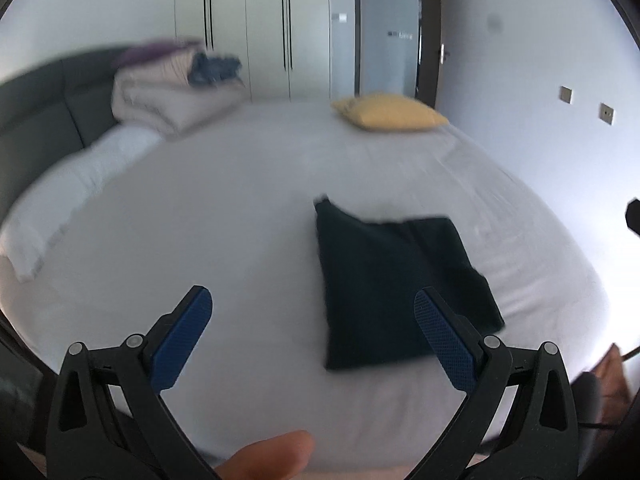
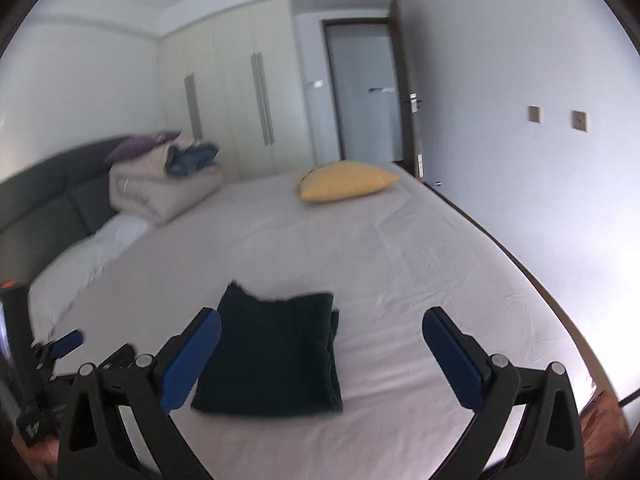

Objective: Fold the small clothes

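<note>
Far bedding pile [image 1: 172,92] blurred

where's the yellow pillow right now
The plump yellow fabric pillow lies at the bed's far end near the doorway, beyond the folded dark garment.

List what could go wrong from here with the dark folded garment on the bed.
1. The dark folded garment has a loose corner sticking up at its far left and layers showing at its right edge; a nudge could undo the fold.
2. The left gripper and right gripper both hang open close above it; a finger dipping low might snag the cloth.
</note>
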{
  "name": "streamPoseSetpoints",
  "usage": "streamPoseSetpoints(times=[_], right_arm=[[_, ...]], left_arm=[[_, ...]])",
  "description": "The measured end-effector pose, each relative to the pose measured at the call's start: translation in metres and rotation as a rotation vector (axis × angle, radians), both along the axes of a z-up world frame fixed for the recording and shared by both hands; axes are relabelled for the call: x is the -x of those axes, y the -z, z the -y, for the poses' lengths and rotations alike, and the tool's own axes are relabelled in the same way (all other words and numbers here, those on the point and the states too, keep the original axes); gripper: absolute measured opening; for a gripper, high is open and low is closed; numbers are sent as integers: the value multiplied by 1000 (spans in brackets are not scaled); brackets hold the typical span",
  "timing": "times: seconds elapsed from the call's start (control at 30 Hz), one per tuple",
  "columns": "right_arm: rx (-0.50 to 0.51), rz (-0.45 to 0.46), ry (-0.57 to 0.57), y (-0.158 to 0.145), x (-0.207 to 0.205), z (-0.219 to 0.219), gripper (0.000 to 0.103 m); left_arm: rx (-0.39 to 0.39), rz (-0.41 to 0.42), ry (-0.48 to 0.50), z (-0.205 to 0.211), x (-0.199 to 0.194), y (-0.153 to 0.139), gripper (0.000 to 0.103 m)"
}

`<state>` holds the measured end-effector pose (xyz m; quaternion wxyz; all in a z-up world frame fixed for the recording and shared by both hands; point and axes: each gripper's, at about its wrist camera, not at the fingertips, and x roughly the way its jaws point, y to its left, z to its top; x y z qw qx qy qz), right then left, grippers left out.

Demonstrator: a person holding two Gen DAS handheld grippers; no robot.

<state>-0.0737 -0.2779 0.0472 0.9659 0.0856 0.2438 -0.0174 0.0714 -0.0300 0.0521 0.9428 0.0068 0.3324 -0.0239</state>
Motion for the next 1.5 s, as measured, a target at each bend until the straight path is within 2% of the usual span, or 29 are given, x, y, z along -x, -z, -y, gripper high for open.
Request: streamPoseSetpoints(times=[0.1,0.23,0.37,0.6,1.5], right_arm=[[27,-54,-13,7,-1,-8,103],[-21,-169,-26,26,-14,-9,103],[-43,-222,-26,46,-17,-12,103],[-60,-288,-16,72,-27,-7,103],[-61,-335,-23,90,-34,-2,103]], left_arm=[[-3,-57,2,2,-10,25,103],[-5,-102,3,7,-17,45,103],[-5,-132,7,14,-42,69,103],[6,-173,9,13,-51,84,103],[10,-205,24,13,-59,95,103]])
